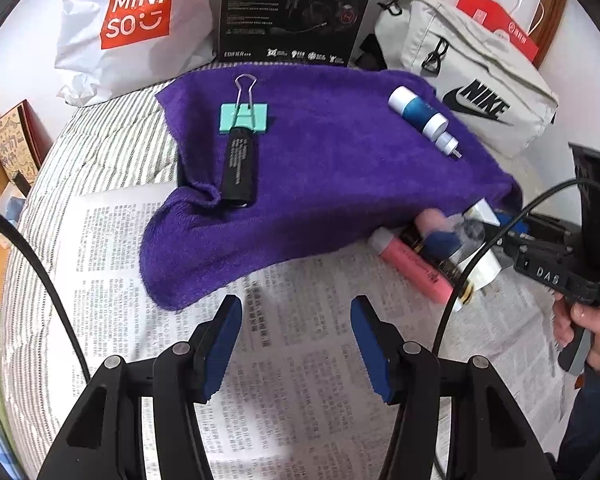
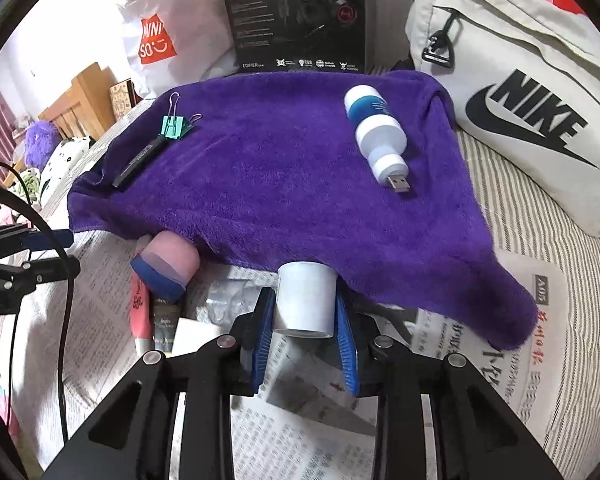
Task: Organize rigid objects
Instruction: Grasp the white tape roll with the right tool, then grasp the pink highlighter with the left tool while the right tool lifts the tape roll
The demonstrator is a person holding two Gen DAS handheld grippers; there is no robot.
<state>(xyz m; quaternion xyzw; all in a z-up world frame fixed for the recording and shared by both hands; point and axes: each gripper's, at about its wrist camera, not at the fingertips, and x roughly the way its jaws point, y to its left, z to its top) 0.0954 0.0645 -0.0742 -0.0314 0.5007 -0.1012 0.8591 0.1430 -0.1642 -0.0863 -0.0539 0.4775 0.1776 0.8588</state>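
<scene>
A purple towel [image 1: 320, 168] lies over newspaper on a striped bed. On it rest a teal binder clip [image 1: 245, 118], a black stick [image 1: 240, 168] and a blue and white USB gadget [image 2: 376, 128]. At the towel's near edge lie a pink marker [image 1: 416, 270], a pink and blue roll [image 2: 166, 266], a dark tube [image 2: 165, 322] and clear plastic [image 2: 228, 298]. My right gripper [image 2: 303, 298] is shut on a white cylinder [image 2: 305, 314] whose far end pokes under the towel. My left gripper [image 1: 296, 336] hangs open over bare newspaper, nothing between its fingers.
Behind the towel stand a white Miniso bag [image 1: 132, 20], a black headset box [image 1: 296, 8] and a cream Nike bag [image 2: 520, 100]. A hand [image 1: 592, 332] holds the right gripper's handle at the right. Cables [image 1: 480, 248] cross the view. Newspaper [image 1: 292, 392] covers the near bed.
</scene>
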